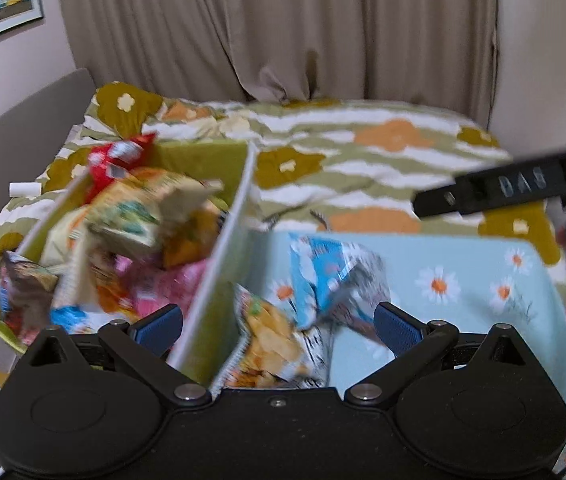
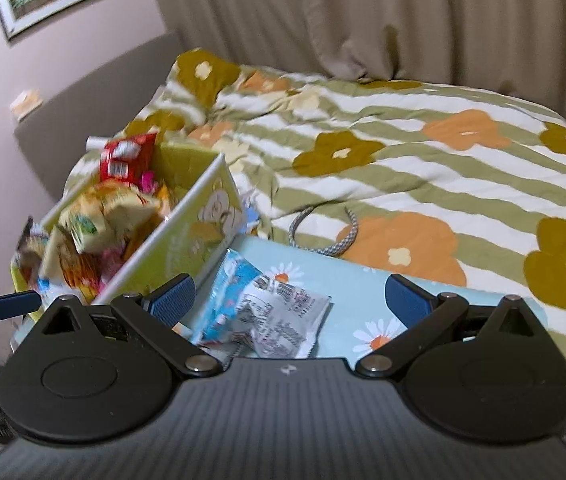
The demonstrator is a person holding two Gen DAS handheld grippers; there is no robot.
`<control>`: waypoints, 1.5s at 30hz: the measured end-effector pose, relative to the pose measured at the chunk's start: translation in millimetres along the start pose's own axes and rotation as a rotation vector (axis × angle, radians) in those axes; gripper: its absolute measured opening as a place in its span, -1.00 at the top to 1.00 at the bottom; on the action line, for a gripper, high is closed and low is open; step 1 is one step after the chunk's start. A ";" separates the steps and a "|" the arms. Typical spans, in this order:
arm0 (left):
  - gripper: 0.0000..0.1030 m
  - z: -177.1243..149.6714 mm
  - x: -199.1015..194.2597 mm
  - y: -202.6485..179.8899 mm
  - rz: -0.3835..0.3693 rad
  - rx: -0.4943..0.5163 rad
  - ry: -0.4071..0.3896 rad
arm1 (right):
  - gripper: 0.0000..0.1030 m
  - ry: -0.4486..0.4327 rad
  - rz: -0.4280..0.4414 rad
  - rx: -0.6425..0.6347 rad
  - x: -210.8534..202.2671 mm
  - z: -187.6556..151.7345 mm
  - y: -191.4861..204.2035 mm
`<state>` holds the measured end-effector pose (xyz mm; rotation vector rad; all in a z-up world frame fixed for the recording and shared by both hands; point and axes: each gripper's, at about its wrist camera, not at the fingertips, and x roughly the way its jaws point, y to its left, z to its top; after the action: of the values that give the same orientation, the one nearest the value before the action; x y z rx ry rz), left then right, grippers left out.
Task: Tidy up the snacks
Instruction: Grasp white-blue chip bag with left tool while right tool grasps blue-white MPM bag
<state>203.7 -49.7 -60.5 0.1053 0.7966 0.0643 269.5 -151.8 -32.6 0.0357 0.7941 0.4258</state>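
A green box (image 1: 219,236) full of snack packets (image 1: 131,216) stands on the bed at the left; it also shows in the right wrist view (image 2: 187,236). On a light-blue daisy-print surface (image 1: 463,280) beside it lie a blue-white packet (image 1: 331,276) and a chips packet (image 1: 271,340). My left gripper (image 1: 277,322) is open, its jaws straddling the box wall and these packets. My right gripper (image 2: 289,300) is open above the blue-white packet (image 2: 267,312).
A floral striped quilt (image 2: 403,152) covers the bed. A braided cord (image 2: 339,240) lies behind the blue surface. A grey headboard (image 2: 95,92) and curtains (image 1: 283,28) stand behind. The right gripper's body (image 1: 515,192) shows at the right in the left wrist view.
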 end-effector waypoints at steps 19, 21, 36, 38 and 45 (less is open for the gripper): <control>-1.00 -30.5 118.7 -57.4 0.260 0.222 0.239 | -1.00 0.161 0.295 -0.425 114.2 -8.3 -5.7; -0.95 -31.1 124.9 -56.5 0.252 0.224 0.256 | -1.00 0.179 0.322 -0.459 122.9 -7.9 -2.4; -0.57 -33.0 120.9 -28.1 0.142 0.128 0.302 | -1.00 0.232 0.390 -0.590 159.9 -11.9 5.9; -0.57 -33.3 121.2 -28.5 0.147 0.123 0.306 | -1.00 0.245 0.399 -0.606 163.8 -13.2 7.8; -0.57 -34.2 122.6 -29.4 0.149 0.110 0.305 | -0.77 0.269 0.414 -0.609 171.2 -19.8 8.0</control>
<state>265.2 -64.5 -174.8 0.2632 1.0963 0.1804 359.2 -81.4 -162.1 -0.4394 0.8937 1.0683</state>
